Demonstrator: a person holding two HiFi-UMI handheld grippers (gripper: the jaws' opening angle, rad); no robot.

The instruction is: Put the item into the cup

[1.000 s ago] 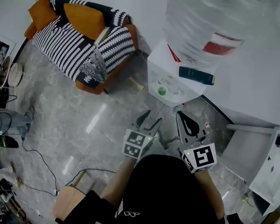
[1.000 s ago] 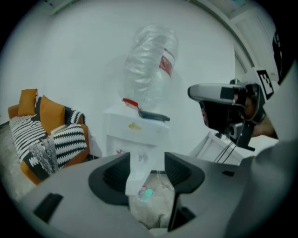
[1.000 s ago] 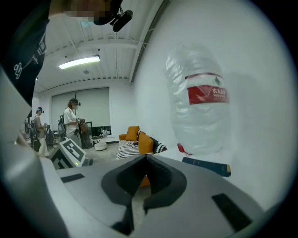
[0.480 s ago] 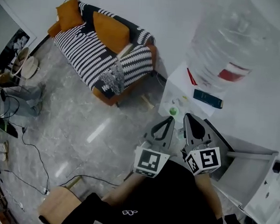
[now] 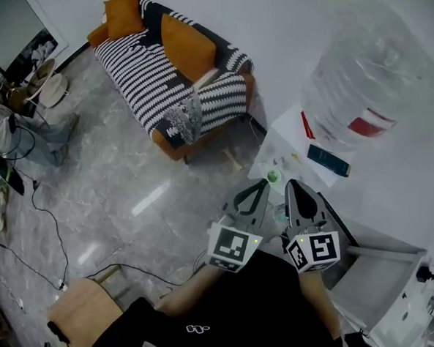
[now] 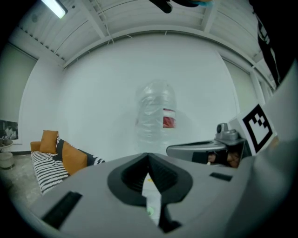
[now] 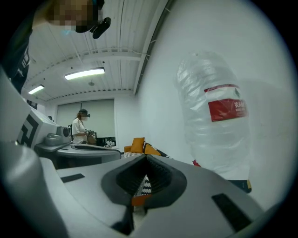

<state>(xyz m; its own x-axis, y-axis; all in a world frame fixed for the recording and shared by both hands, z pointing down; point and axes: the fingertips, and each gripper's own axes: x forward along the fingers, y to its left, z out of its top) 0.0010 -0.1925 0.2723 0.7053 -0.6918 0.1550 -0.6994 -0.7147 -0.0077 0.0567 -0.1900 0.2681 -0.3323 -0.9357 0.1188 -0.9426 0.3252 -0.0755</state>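
Before the water bottle point(image 5: 369, 83), left gripper point(image 5: 258, 189) and right gripper point(image 5: 294, 188) point seemingly level, jaws pressed together.

Side by side, the left hand-held gripper point(image 5: 260, 186) and right hand-held gripper point(image 5: 292, 185) point forward, closed and empty.

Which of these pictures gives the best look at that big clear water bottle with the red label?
The right gripper view: the water bottle is close and large, its red label plain. The head view sees it from above, blurred. The left gripper view shows it whole but small and faint.
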